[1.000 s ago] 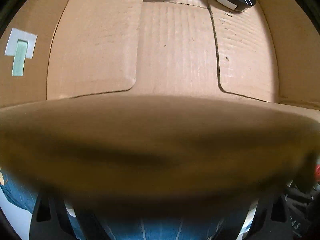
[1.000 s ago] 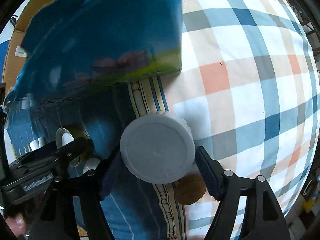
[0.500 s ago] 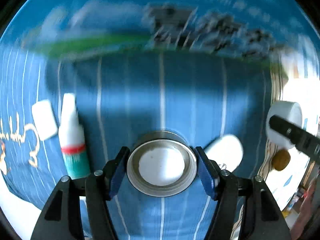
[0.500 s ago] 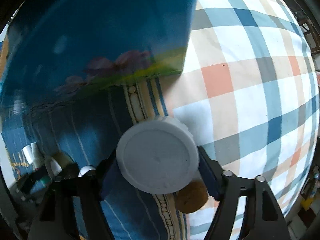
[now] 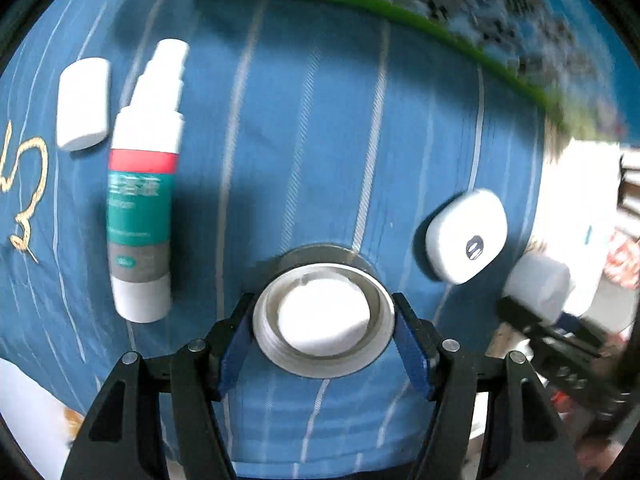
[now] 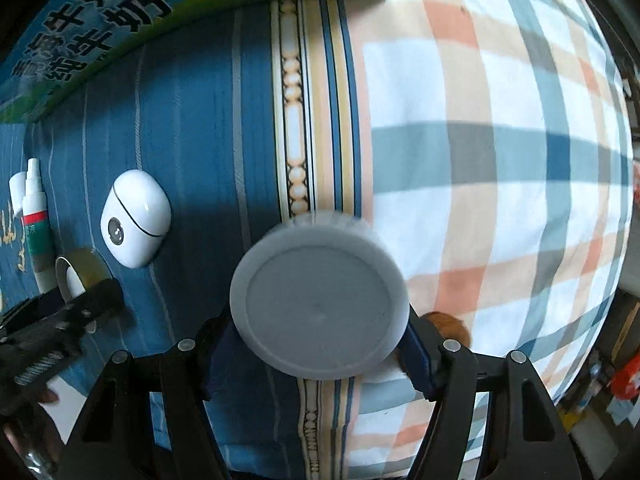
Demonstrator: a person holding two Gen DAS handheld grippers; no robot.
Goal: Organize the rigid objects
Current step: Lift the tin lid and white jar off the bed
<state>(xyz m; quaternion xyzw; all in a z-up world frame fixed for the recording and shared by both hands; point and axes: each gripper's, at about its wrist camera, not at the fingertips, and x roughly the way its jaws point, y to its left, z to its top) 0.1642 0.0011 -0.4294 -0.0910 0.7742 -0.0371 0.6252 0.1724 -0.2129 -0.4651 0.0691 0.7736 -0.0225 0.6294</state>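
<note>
My left gripper (image 5: 324, 340) is shut on a round open jar (image 5: 323, 322) with white cream inside, held just above the blue striped cloth (image 5: 304, 120). My right gripper (image 6: 320, 332) is shut on a grey-white round lid (image 6: 318, 308), held over the edge between blue cloth and checked cloth (image 6: 500, 140). A white earbud case (image 5: 466, 236) lies right of the jar; it also shows in the right wrist view (image 6: 134, 224). A white and green spray bottle (image 5: 142, 196) and its white cap (image 5: 82, 104) lie to the left.
A blue and green printed carton (image 6: 100, 20) stands at the far edge of the blue cloth; its edge also shows in the left wrist view (image 5: 460, 20). A small brown round object (image 6: 450, 326) lies partly hidden behind the lid.
The left gripper came out of the cardboard box holding the jar and dropped low over the blue cloth. The right gripper moved back from the carton with the lid.
</note>
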